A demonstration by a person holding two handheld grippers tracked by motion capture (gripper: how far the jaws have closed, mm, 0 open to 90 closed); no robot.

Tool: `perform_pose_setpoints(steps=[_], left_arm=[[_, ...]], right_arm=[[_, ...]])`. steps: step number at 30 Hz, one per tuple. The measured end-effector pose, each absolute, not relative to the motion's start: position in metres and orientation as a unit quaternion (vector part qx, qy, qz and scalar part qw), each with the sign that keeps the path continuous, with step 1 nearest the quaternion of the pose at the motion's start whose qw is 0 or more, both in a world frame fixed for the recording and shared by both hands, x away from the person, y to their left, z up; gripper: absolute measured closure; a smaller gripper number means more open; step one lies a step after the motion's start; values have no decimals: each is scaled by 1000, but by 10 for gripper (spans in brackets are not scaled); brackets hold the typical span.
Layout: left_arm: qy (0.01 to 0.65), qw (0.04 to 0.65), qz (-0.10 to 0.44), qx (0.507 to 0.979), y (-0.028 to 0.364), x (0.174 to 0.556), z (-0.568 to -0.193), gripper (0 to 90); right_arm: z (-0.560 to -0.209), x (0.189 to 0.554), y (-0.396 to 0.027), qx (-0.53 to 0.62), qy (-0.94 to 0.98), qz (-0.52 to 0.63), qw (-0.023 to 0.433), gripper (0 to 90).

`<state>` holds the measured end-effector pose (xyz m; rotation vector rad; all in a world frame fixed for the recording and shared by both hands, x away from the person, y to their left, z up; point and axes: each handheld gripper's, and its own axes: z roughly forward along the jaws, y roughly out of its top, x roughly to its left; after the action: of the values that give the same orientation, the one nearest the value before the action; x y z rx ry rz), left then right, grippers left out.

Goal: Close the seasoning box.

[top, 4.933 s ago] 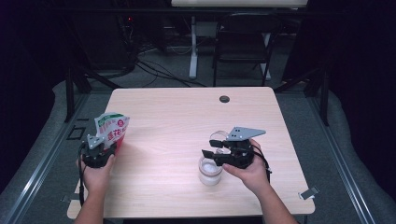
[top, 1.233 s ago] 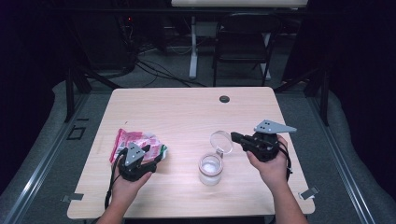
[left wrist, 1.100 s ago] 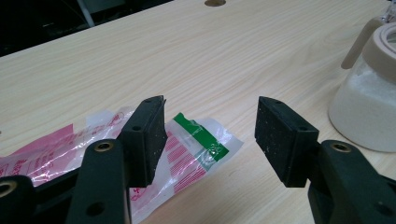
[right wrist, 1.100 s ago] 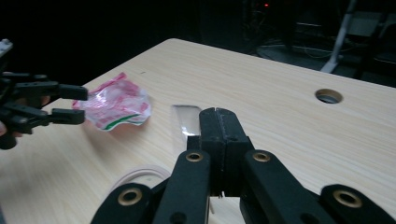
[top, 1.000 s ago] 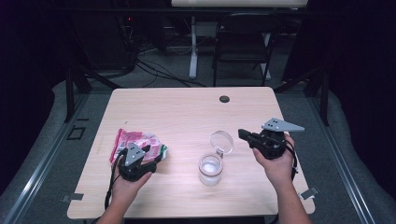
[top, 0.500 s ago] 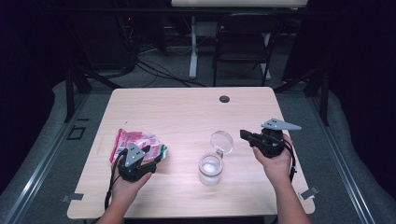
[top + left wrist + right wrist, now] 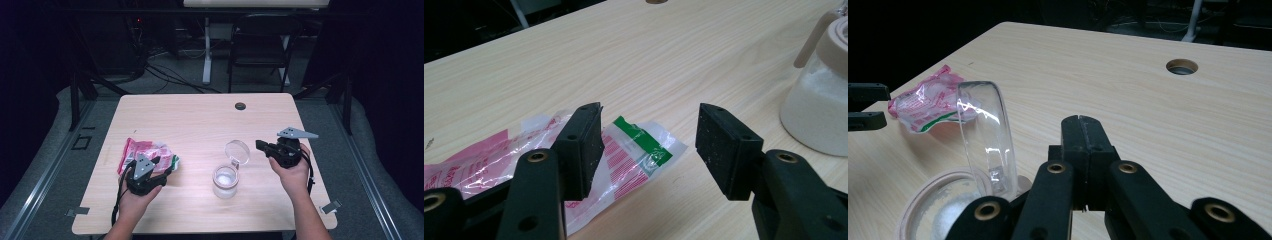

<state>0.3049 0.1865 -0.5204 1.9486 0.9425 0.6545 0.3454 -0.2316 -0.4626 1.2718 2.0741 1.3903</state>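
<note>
A: Jar (image 7: 225,181)?
B: Front-centre of the table (image 7: 200,120), clear lid (image 7: 237,151) flipped up at its 1 o'clock, white powder inside.
A: Right gripper (image 7: 261,145)?
B: At the jar's 2 o'clock, just beside the lid, jaws pressed together, holding nothing.
A: Left gripper (image 7: 649,145)?
B: Jaws well apart, nothing gripped, over the pink packet (image 7: 145,152), which lies at the jar's 9 o'clock.
</note>
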Motion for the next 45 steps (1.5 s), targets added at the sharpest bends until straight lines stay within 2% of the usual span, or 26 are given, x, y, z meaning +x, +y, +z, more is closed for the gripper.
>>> perform_pose_setpoints(steps=[20, 45], left_arm=[[378, 420, 266, 781, 186, 304, -521, 466], [361, 416, 256, 794, 178, 302, -521, 577]], right_arm=[[-468, 347, -222, 440, 742, 480, 161, 900], [-474, 347, -206, 424, 758, 471, 155, 900]])
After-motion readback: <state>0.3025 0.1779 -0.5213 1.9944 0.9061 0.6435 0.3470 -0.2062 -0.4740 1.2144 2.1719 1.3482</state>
